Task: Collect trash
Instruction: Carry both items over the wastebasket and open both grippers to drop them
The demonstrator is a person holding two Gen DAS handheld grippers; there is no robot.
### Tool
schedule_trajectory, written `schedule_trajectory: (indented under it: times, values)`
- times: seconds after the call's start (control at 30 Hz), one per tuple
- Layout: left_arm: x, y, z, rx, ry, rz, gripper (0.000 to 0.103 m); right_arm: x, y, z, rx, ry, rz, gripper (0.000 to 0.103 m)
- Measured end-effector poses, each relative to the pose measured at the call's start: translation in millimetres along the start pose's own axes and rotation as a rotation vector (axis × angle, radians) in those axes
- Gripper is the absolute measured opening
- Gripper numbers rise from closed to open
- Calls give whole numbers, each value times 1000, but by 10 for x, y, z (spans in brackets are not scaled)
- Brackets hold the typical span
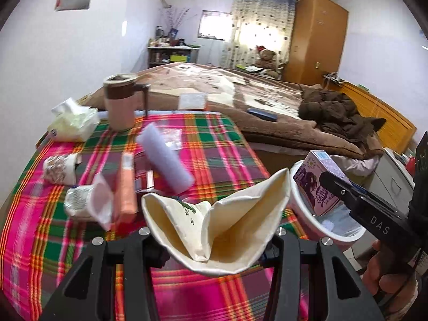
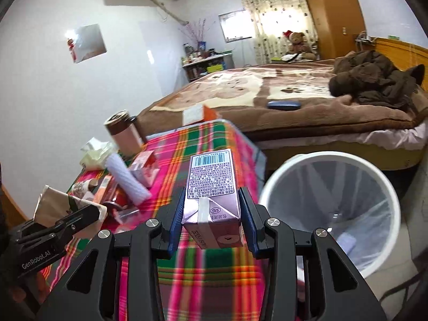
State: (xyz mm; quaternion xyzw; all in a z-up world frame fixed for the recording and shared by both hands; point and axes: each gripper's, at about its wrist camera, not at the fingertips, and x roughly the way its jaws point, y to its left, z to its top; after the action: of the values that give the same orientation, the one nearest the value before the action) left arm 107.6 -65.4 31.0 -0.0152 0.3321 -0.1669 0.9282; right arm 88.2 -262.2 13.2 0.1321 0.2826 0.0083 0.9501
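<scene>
both hands are mid-carry, bringing trash off the plaid table (image 2: pixel 214 144) toward the white bin (image 2: pixel 329 211) at the right of the right wrist frame. the right gripper (image 2: pixel 211 222) clamps the purple drink carton (image 2: pixel 211 184) by its side faces at centre frame; its long axis runs away from the camera, barcode end farthest, beside the bin rim and not yet over the opening. the left gripper (image 1: pixel 211 240) pinches a cream paper wrapper (image 1: pixel 214 216), folded like a v, low in its frame. next, i judge, the carton must clear the rim before the fingers part.
</scene>
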Motion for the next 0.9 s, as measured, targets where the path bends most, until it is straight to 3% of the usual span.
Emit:
schedule_trajectory:
  times: [0.47, 0.9]
  values:
    - [356, -890, 187, 124, 32, -183, 49, -215, -717, 39, 95, -29, -156, 40]
    - [781, -1568, 169, 214, 113, -267, 49, -61, -1170, -34, 132, 45, -245, 40]
